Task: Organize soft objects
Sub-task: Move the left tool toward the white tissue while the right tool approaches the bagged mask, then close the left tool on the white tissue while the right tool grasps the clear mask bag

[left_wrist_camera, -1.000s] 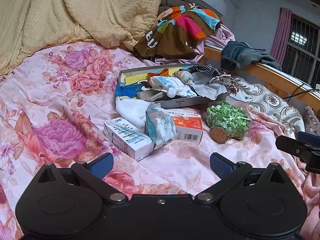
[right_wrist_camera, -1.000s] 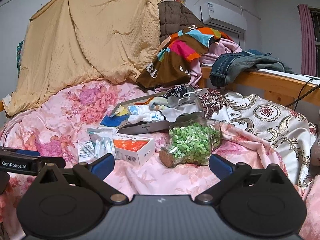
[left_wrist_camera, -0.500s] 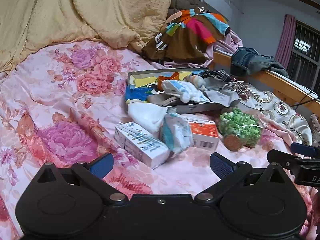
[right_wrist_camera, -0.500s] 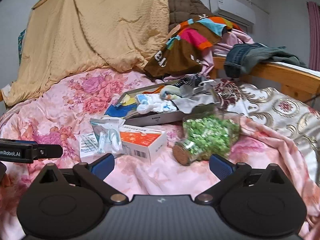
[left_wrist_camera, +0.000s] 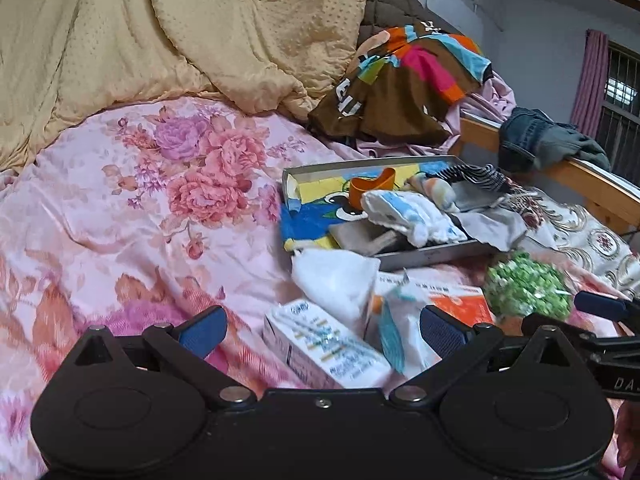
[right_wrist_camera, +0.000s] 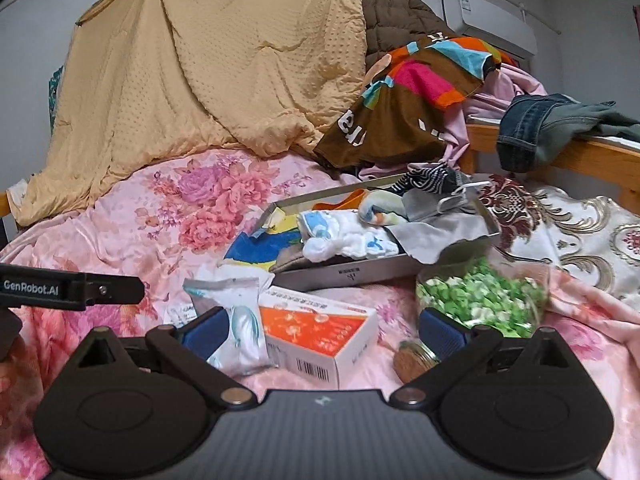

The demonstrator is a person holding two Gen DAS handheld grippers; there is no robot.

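Observation:
A shallow metal tray [left_wrist_camera: 432,256] [right_wrist_camera: 352,276] lies on the pink floral bedspread, piled with soft items: a white and blue cloth [left_wrist_camera: 416,216] [right_wrist_camera: 352,240], a striped sock [right_wrist_camera: 424,178] and a grey cloth [right_wrist_camera: 440,228]. In front of it sit a white pouch [left_wrist_camera: 336,280], a plastic packet [right_wrist_camera: 236,320], a white box [left_wrist_camera: 324,352] and an orange box [right_wrist_camera: 320,336]. My left gripper [left_wrist_camera: 320,326] is open just over the white box. My right gripper [right_wrist_camera: 322,326] is open over the orange box, holding nothing.
A jar of green pieces [right_wrist_camera: 480,300] [left_wrist_camera: 528,292] lies on its side at the right. A tan quilt [right_wrist_camera: 224,60] and a heap of colourful clothes [right_wrist_camera: 420,92] fill the back. Jeans [right_wrist_camera: 540,128] hang over a wooden rail on the right.
Both grippers have moved forward and lower toward the boxes and tray, which now look larger. Both stay open and hold nothing.

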